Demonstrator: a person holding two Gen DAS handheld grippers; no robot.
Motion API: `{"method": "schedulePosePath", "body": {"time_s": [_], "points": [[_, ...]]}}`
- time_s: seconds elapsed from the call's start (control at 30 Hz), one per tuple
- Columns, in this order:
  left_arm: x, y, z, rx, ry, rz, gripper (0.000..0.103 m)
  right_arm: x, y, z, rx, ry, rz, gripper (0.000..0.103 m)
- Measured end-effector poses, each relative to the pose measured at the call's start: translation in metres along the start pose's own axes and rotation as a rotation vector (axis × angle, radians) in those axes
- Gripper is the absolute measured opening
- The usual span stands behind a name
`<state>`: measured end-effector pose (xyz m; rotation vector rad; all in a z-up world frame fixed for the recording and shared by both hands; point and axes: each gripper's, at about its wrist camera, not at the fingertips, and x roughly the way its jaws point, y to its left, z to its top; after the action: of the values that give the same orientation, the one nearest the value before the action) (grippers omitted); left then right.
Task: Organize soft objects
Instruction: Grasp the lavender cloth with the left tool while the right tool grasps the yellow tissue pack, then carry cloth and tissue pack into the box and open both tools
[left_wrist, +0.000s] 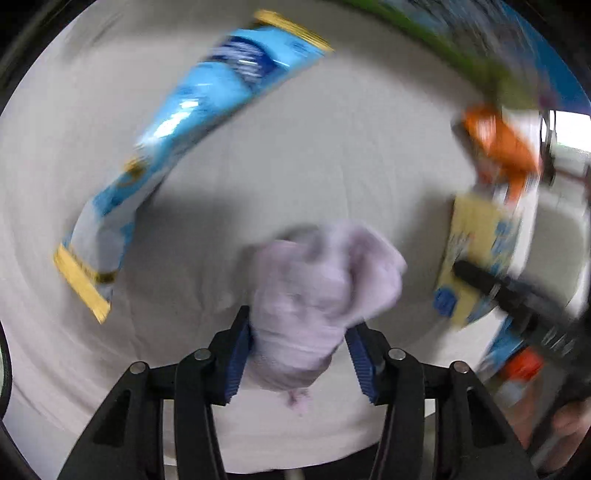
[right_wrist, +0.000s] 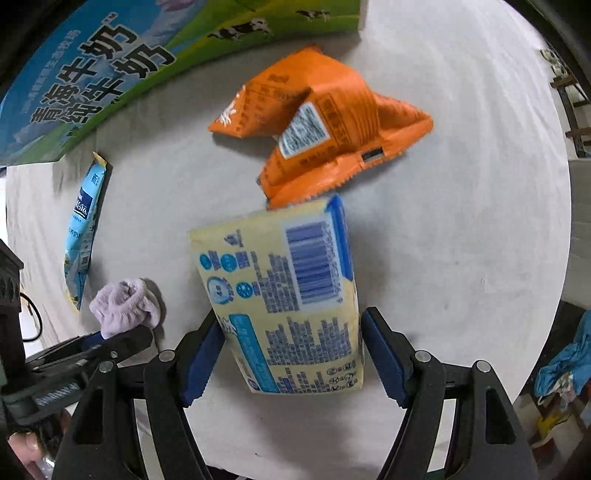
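The left gripper (left_wrist: 299, 354) was closed on a bunched lilac sock (left_wrist: 325, 284) above the white tablecloth (left_wrist: 332, 147). The right gripper (right_wrist: 291, 354) pinched the yellow tissue pack (right_wrist: 280, 295), just below two orange snack bags (right_wrist: 325, 125)

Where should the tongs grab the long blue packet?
Probably across the middle of the long blue packet, coming straight down from above. It lies flat on the white cloth, long and narrow, so its short width fits between open tongs, and nothing crowds its middle.
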<state>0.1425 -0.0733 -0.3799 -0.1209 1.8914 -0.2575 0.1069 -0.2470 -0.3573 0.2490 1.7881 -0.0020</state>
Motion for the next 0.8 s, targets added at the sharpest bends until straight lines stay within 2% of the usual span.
{"method": "schedulePosePath", "body": {"time_s": [0.03, 0.13, 0.2, 0.3, 0.43, 0.5, 0.6, 0.67, 0.8], "points": [[0.004, -0.014, 0.0, 0.065, 0.002, 0.056, 0.051, -0.001, 0.001, 0.001, -0.011, 0.0, -0.009, 0.077], [0.011, -0.033, -0.002, 0.124, -0.021, 0.147, 0.05, 0.001, 0.004, 0.001, -0.023, 0.012, -0.043, 0.077], [0.011, -0.043, 0.0, 0.125, -0.058, 0.187, 0.035, 0.002, 0.003, 0.003, -0.021, 0.02, -0.061, 0.076], [0.007, -0.053, 0.003, 0.08, -0.106, 0.163, 0.033, 0.002, 0.004, 0.0, -0.039, 0.023, -0.105, 0.069], [0.002, -0.053, 0.004, 0.052, -0.171, 0.203, 0.033, 0.003, 0.012, -0.013, -0.08, 0.029, -0.161, 0.067], [0.008, -0.06, 0.004, 0.039, -0.18, 0.213, 0.033, 0.003, 0.017, -0.02, -0.106, 0.021, -0.2, 0.066], [0.01, -0.063, 0.005, 0.025, -0.191, 0.219, 0.033, -0.002, 0.014, -0.022, -0.107, 0.009, -0.213, 0.066], [0.017, -0.047, -0.026, 0.021, -0.199, 0.219, 0.033, -0.003, 0.013, -0.02, -0.103, 0.012, -0.209, 0.066], [0.018, -0.051, -0.035, 0.01, -0.201, 0.212, 0.033, 0.003, 0.02, -0.023, -0.103, 0.013, -0.206, 0.066]]}}
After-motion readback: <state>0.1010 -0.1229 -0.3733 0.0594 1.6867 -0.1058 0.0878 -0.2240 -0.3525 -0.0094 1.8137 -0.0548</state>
